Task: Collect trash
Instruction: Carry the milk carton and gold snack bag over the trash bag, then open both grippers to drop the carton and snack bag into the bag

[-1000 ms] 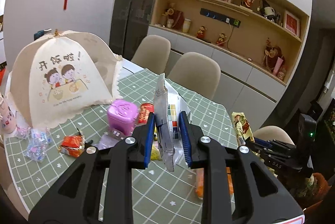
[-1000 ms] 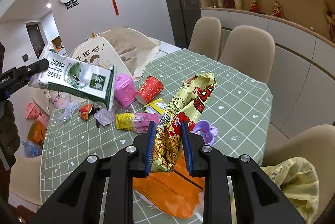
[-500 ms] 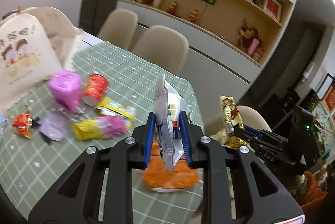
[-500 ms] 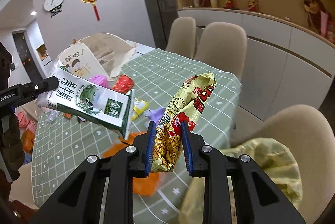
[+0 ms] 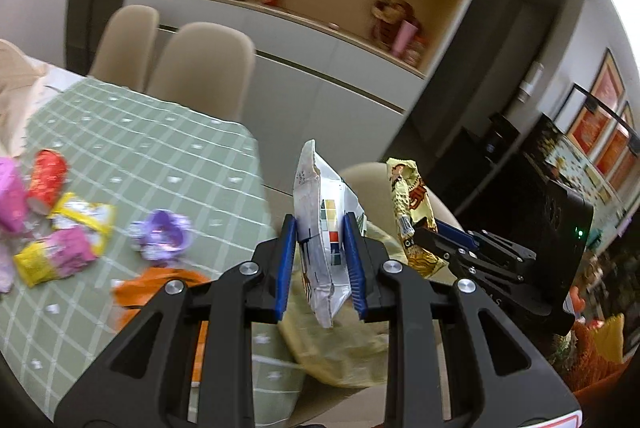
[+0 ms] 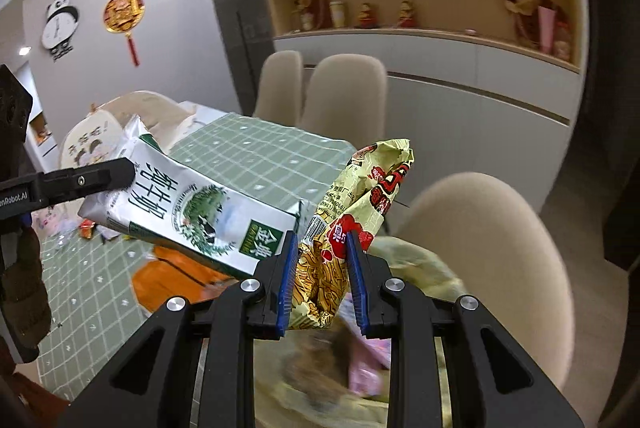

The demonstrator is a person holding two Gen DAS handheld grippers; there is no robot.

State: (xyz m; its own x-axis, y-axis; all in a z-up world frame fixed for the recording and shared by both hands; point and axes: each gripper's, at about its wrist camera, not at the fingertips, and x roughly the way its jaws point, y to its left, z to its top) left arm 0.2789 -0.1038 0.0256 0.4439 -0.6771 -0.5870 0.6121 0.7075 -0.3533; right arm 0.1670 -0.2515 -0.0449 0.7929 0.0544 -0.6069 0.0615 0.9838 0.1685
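Above the yellow-green trash bag (image 6: pixel 424 268) draped on the chair seat, the right tool (image 6: pixel 321 278) is clamped narrow on a crumpled yellow snack wrapper (image 6: pixel 352 224), whose long axis rises up and away from the pads. The bag mouth lies directly beneath and just beyond this tool; blurred refuse shows inside.

The left tool (image 5: pixel 321 262) is likewise closed narrow on a flattened milk carton (image 5: pixel 324 228), held edge-on and upright. From this tool the bag (image 5: pixel 340 344) lies below and slightly right, past the counter (image 5: pixel 132 148) edge.

Judgement: the right hand is nearer the bag mouth; release there should come first. Remaining wrappers, an orange packet (image 5: pixel 160 288) among them, lie on the counter left of the bag.
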